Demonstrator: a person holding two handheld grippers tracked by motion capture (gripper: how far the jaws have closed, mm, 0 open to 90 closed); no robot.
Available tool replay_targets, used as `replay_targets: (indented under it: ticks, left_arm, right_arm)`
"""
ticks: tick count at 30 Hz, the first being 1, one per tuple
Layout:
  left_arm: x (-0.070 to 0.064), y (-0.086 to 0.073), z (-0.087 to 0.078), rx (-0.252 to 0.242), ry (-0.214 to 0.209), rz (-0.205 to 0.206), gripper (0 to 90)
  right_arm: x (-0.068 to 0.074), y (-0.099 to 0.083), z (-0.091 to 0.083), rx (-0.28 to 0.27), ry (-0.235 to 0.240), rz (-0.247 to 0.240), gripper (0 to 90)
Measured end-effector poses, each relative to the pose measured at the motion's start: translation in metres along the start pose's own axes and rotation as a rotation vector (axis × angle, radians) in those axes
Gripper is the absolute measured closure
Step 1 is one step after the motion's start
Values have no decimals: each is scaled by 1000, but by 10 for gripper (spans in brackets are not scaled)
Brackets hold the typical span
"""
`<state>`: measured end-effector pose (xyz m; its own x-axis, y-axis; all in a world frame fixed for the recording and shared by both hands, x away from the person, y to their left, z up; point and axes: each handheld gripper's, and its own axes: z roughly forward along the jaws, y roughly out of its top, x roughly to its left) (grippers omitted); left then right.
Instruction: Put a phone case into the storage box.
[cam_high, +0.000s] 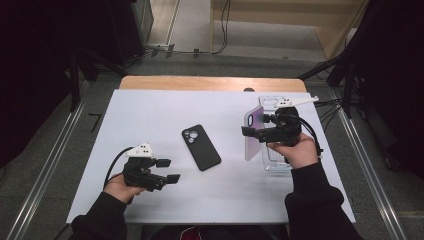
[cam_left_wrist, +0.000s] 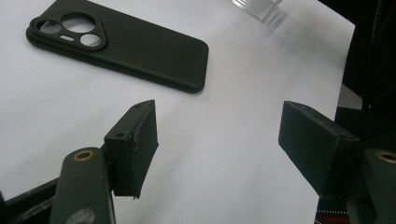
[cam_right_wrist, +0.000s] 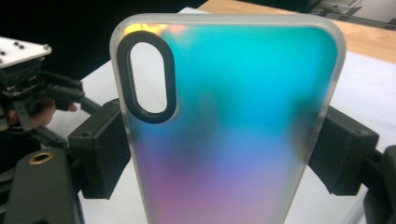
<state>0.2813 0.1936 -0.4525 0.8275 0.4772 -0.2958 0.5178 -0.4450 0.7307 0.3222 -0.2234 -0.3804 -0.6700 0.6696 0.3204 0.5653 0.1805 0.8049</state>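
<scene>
Left tongs (cam_high: 167, 170) low over white bench (cam_high: 150, 110), jaws wide apart, holding nothing. Black phone case (cam_high: 201, 147) flat mid-bench. Right tongs (cam_right_wrist: 219, 154) clamped on iridescent phone case (cam_right_wrist: 224, 126), raised upright beside what looks like clear case (cam_high: 276, 160).

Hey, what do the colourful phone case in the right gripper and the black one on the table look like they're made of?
Colourful case: probably frosted translucent plastic, with an iridescent teal-to-purple sheen and a milky rim. Black case: likely matte silicone or soft plastic, without glare.
</scene>
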Motion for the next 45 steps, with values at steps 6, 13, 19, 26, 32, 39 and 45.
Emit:
replay_targets:
  ticks: [6,13,19,26,32,39,45]
  left_arm:
    - [1,-1,0,9,2,-6,288]
    - [1,-1,-1,-2,5,-12,288]
    - [1,-1,0,-2,8,-14,288]
    - [4,-1,-3,-12,4,-22,288]
    - [4,-1,-2,-7,10,-24,288]
    - [3,-3,-4,-8,5,-31,288]
    - [4,-4,-5,-6,11,-35,288]
  right_arm:
    - [-6,3,-8,-21,-27,30,152]
    - [-15,8,-16,-47,-93,51,152]
    - [-27,11,-21,-78,-187,78,152]
    - [-44,19,-26,-95,-257,120,152]
    - [-56,24,-26,-102,-318,137,152]
    - [-69,28,-25,-118,-353,160,152]
    - [-80,30,-19,-124,-399,171,152]
